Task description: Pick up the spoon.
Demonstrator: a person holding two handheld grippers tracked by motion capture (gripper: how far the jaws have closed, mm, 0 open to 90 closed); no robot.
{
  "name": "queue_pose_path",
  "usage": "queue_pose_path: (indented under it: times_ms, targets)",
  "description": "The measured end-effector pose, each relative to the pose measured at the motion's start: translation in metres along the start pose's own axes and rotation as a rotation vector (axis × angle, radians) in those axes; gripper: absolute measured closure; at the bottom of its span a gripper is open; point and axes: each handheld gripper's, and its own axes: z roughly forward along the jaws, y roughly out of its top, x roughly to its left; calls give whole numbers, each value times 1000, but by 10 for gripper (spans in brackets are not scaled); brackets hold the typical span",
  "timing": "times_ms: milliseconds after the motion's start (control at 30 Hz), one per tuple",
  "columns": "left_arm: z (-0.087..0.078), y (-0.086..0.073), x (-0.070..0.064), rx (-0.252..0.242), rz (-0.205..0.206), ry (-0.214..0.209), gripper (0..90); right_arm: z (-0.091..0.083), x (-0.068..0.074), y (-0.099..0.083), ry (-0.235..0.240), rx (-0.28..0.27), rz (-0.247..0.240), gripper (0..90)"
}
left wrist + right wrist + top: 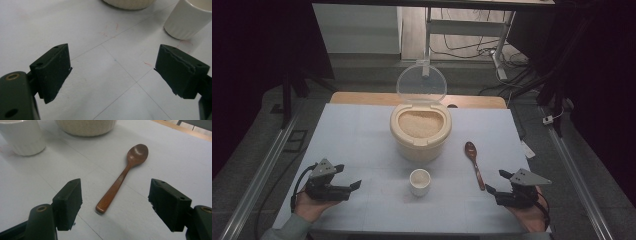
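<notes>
Flanking cup [420, 181] (grippers gaping)

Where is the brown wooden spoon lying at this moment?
In the high view, the brown wooden spoon lies on the right side of the white table, between the small white ribbed cup and the right tool, bowl end pointing away.

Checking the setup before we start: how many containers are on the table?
2. A lidded rice bin, lid up, stands at the table's centre; a small white cup stands just in front of it, between the two grippers. None looks hidden.
</notes>
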Motion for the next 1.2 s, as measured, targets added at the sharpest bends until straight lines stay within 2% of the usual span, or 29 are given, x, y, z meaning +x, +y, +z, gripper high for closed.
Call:
queue_pose_path:
  times_ms: [633, 1000, 1200]
  targets:
    - [3, 0, -2, 23, 16, -2, 130, -1, 1, 5, 6, 17, 18, 286]
    - [5, 0, -2, 34, 19, -7, 130, -1, 3, 28, -11, 69, 16, 301]
    - [8, 0, -3, 49, 27, -15, 131, 2, -2, 42, -9, 123, 55, 310]
